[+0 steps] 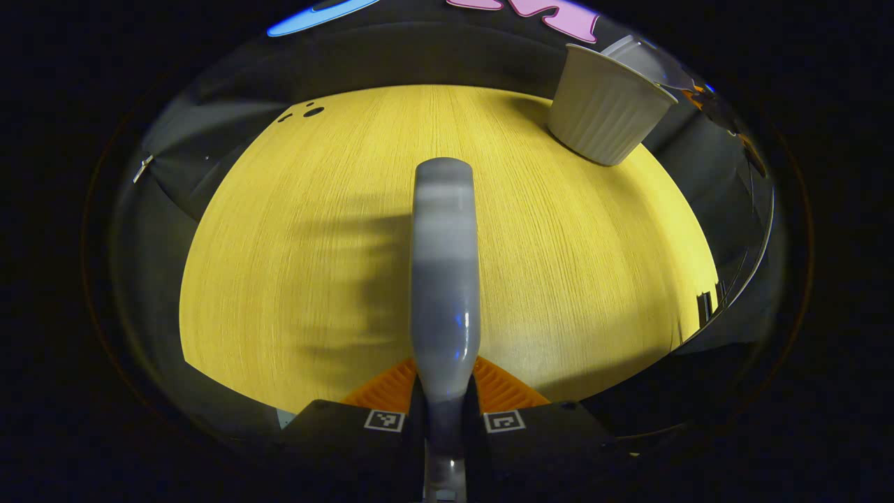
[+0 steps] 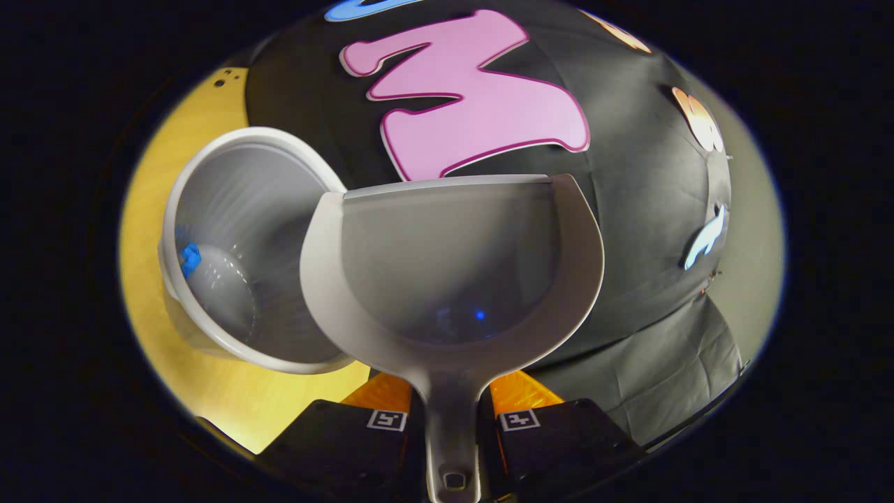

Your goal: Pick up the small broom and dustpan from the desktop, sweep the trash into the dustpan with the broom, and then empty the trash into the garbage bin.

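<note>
In the left gripper view, the left gripper [image 1: 444, 405] is clamped on the grey broom [image 1: 444, 279], whose handle runs up the middle of the picture over the yellow wooden desk [image 1: 279, 244]. The broom casts a ragged shadow to its left. At the desk's far left edge sit a few small dark holes [image 1: 307, 110]. At the far right stands the white ribbed bin [image 1: 604, 105], upright on the desk, well apart from the broom.

In the right gripper view, the bin [image 2: 237, 244] lies to the left, its mouth facing the camera, with a blue scrap [image 2: 188, 258] inside against its wall. Just right of it, overlapping its rim, is the grey dustpan [image 2: 454, 258], its pan bare. The right gripper [image 2: 452, 412] is closed on the dustpan's handle.

No brand or readable writing shows on any of these things.
</note>
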Tool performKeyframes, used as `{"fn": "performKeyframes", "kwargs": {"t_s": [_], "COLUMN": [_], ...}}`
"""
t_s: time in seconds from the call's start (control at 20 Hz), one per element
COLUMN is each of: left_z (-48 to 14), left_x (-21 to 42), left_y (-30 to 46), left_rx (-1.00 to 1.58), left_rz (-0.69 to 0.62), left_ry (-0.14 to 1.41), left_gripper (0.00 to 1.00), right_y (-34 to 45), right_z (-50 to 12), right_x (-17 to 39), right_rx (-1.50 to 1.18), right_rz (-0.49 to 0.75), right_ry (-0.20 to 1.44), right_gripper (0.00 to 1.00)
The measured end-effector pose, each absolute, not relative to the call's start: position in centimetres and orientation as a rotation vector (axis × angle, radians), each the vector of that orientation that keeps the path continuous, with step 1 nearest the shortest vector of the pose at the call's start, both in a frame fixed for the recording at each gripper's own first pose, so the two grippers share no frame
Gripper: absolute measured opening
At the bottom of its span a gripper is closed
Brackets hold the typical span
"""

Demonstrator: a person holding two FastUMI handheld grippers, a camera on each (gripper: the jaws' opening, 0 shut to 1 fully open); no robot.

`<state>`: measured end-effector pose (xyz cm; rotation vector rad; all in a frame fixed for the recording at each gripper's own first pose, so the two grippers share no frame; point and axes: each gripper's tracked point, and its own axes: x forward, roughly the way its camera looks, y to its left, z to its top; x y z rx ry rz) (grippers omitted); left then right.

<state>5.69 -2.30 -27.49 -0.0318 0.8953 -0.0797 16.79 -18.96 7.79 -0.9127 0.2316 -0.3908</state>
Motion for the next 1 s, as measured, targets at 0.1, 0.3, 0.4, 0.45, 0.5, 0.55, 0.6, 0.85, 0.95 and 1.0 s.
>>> {"fn": "performKeyframes", "kwargs": {"t_s": [0.1, 0.3, 0.4, 0.45, 0.5, 0.55, 0.6, 0.85, 0.95, 1.0], "left_z": [-27.4, -27.2, -27.2, -27.1, -26.9, -26.9, -26.9, -27.2, -27.4, -27.4], "left_x": [5.8, 5.4, 5.3, 5.1, 4.9, 4.8, 4.7, 4.0, 3.9, 3.9], "left_y": [-2.3, -2.2, -2.2, -2.1, -2.1, -2.0, -1.9, -0.3, 0.3, 0.5], "left_rx": [-0.034, -0.038, -0.043, -0.041, -0.039, -0.035, -0.029, -0.009, -0.003, -0.001], "left_rz": [-0.084, -0.089, -0.093, -0.094, -0.094, -0.095, -0.095, -0.079, -0.072, -0.07], "left_ry": [0.886, 0.871, 0.863, 0.857, 0.851, 0.847, 0.842, 0.836, 0.839, 0.837], "left_gripper": [0.27, 0.27, 0.27, 0.3, 0.3, 0.3, 0.27, 0.27, 0.27, 0.27], "right_y": [-18.8, -18.1, -17.4, -16.7, -15.7, -15.1, -14.6, -8.9, -6.7, -5.6], "right_z": [8.8, 10.2, 10.1, 9.8, 9.4, 8.8, 8.5, 4.7, 2.9, 1.8], "right_x": [15.3, 12.0, 10.7, 9.8, 8.9, 8.1, 7.8, 2.9, 1.0, 0.1], "right_rx": [-0.817, -0.671, -0.579, -0.527, -0.476, -0.438, -0.412, -0.198, -0.131, -0.11], "right_rz": [-0.379, -0.331, -0.296, -0.267, -0.233, -0.207, -0.189, -0.033, 0.024, 0.044], "right_ry": [0.234, 0.235, 0.243, 0.251, 0.261, 0.277, 0.29, 0.377, 0.423, 0.444], "right_gripper": [0.33, 0.33, 0.33, 0.33, 0.34, 0.33, 0.33, 0.33, 0.33, 0.33]}}
